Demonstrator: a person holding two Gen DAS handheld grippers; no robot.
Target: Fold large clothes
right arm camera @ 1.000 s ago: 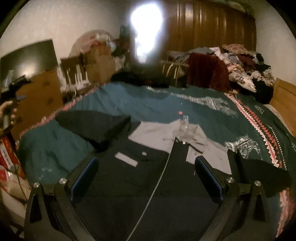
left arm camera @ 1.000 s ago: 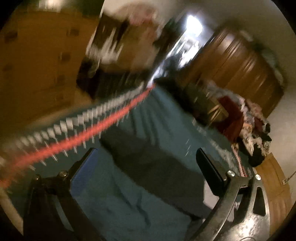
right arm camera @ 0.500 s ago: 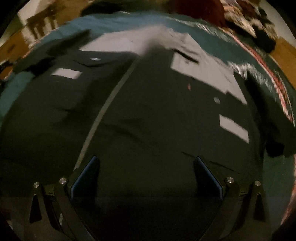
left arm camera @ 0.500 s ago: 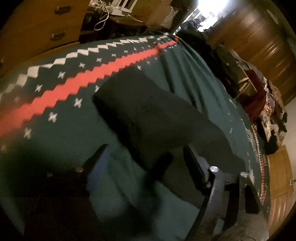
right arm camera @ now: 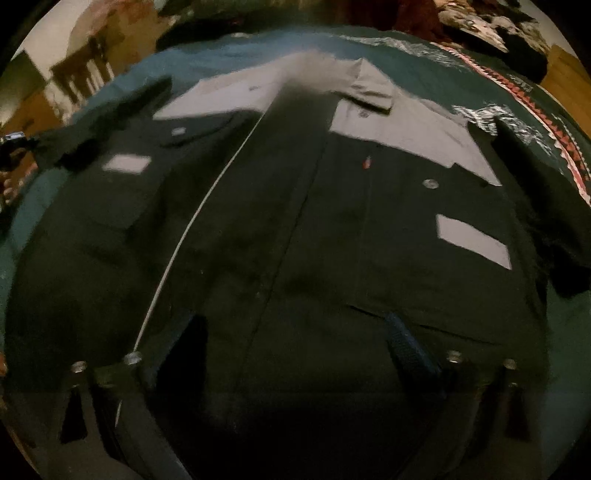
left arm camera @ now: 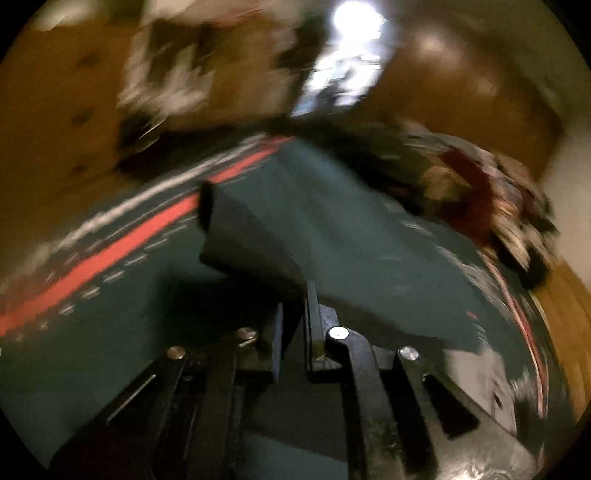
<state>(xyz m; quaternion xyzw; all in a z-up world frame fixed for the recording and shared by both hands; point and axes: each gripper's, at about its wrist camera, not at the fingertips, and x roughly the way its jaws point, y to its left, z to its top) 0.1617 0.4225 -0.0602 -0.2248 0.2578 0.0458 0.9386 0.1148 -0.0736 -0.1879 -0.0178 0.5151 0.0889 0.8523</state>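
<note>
A large black shirt (right arm camera: 295, 221) with a grey collar (right arm camera: 369, 92) and grey patches lies spread flat on a teal bedspread (right arm camera: 221, 48). My right gripper (right arm camera: 295, 332) hangs low over the shirt's lower front. Its jaws are wide and closing, with flat cloth beneath them and nothing pinched. In the left wrist view my left gripper (left arm camera: 293, 295) is shut on a black sleeve (left arm camera: 240, 236), which stands up from the jaws toward the upper left above the bedspread (left arm camera: 369, 240). That view is blurred by motion.
A heap of mixed clothes (left arm camera: 480, 192) lies at the bed's far side, also at the top of the right wrist view (right arm camera: 480, 22). A wooden dresser (left arm camera: 55, 110) stands to the left and a wooden wardrobe (left arm camera: 461, 92) behind. The bedspread's red patterned border (left arm camera: 110, 254) runs along the left edge.
My left gripper closed on the black sleeve and raised it off the bedspread. My right gripper dropped from high above the bed to just over the shirt, jaws slightly narrower.
</note>
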